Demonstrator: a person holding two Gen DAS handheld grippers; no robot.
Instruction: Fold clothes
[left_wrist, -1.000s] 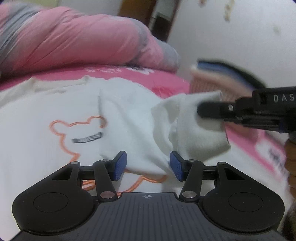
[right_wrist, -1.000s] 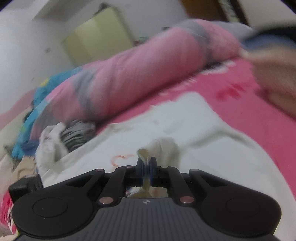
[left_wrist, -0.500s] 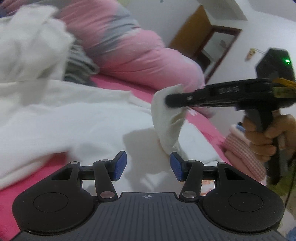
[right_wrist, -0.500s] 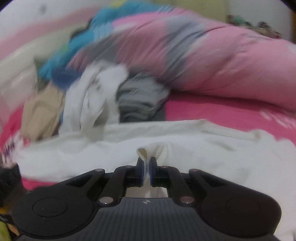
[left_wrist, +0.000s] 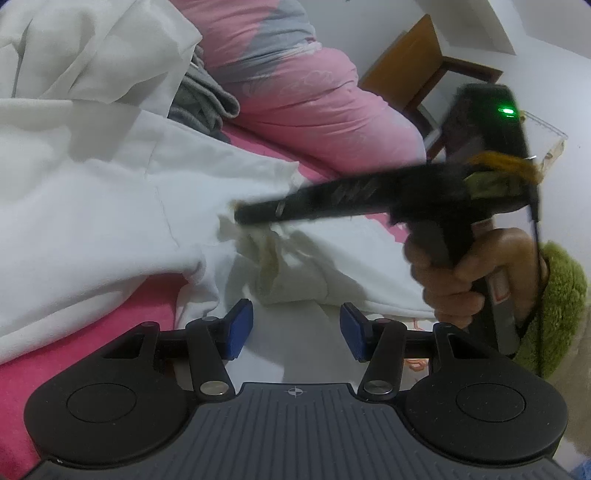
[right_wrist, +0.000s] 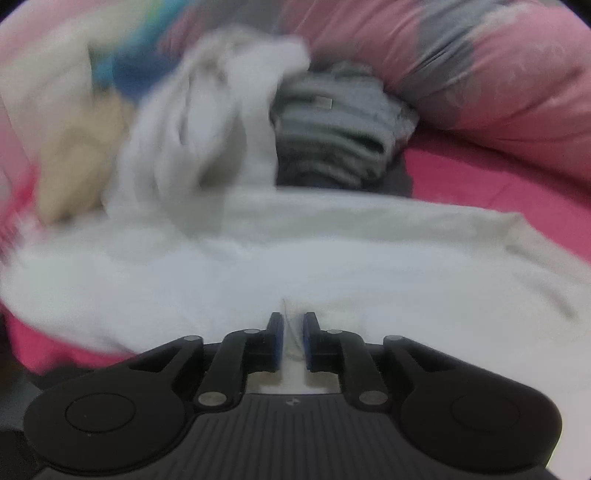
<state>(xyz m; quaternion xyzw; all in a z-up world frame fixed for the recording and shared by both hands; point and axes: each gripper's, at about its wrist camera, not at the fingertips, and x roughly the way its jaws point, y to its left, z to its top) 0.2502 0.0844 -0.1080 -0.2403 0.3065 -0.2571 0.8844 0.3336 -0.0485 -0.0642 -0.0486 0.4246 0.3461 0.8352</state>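
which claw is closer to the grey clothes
Hard to call; right, probably. The right claw, a cuff of the white top between its fingers, faces the grey clothes across it. The left claw sits open, with them up-left.

Pink-grey rolled quilt (left_wrist: 295, 74) far ahead of gripper on pink bed sheet (right_wrist: 498, 184). Brown wooden door (left_wrist: 410, 70) beyond, upper right. White wall (left_wrist: 554, 74) behind.

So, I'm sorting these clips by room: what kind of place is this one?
Most likely a bedroom at home. The white garment is spread on a bed with a pink sheet, a rolled pink and grey quilt lies along the back, and a heap of unfolded clothes waits beside it.
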